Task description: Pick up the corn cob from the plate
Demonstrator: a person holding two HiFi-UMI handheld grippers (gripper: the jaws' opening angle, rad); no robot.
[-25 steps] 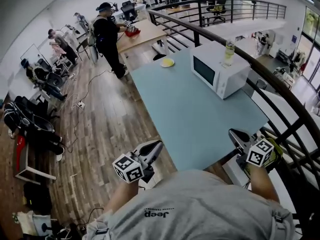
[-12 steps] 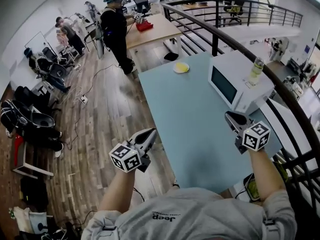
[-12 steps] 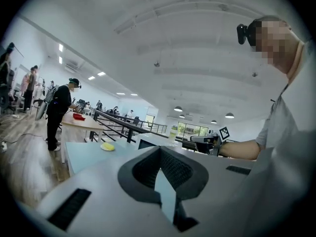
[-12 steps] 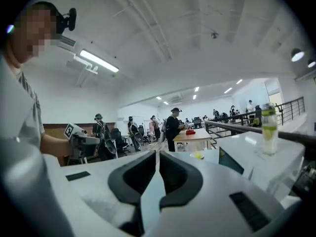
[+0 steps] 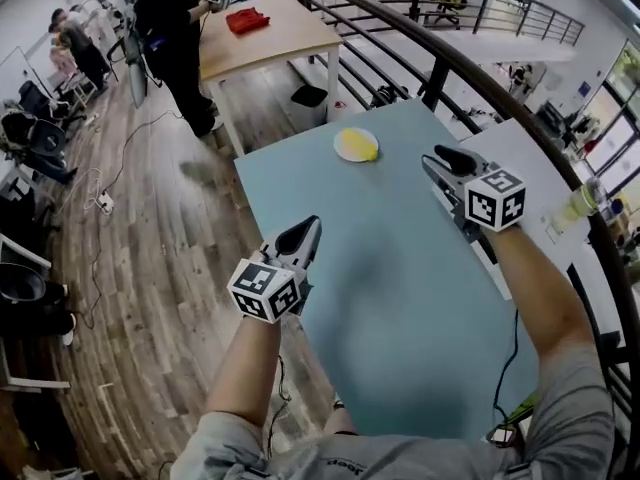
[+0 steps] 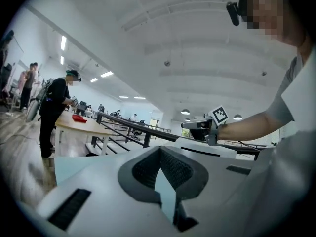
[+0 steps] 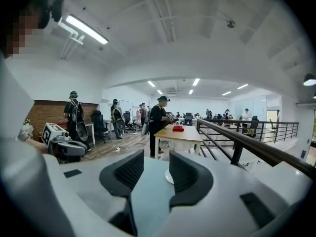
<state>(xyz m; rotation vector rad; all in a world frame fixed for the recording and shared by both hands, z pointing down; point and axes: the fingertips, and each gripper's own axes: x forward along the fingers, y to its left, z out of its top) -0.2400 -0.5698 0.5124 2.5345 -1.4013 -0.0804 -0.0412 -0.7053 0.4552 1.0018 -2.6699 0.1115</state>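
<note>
The yellow corn cob (image 5: 359, 147) lies on a small white plate (image 5: 341, 144) near the far end of the light blue table (image 5: 390, 298). My right gripper (image 5: 432, 156) hovers to the right of the plate, a short way off. Its jaws are opening with nothing between them. In the right gripper view (image 7: 157, 159) the plate's rim (image 7: 168, 177) shows through the gap; the cob is hidden there. My left gripper (image 5: 305, 230) hangs at the table's left edge, well short of the plate, and its jaws meet at the tips (image 6: 159, 149).
A white microwave (image 5: 525, 163) sits on the table under my right forearm, with a bottle (image 5: 580, 204) beyond it. A black railing (image 5: 455, 63) runs along the right side. Past the table's far end stands a wooden table (image 5: 270, 33) with a person (image 5: 175, 33) beside it.
Both grippers have travelled forward along the table, so the plate is now much closer. The right gripper's jaws have parted; the left gripper's stay together.
</note>
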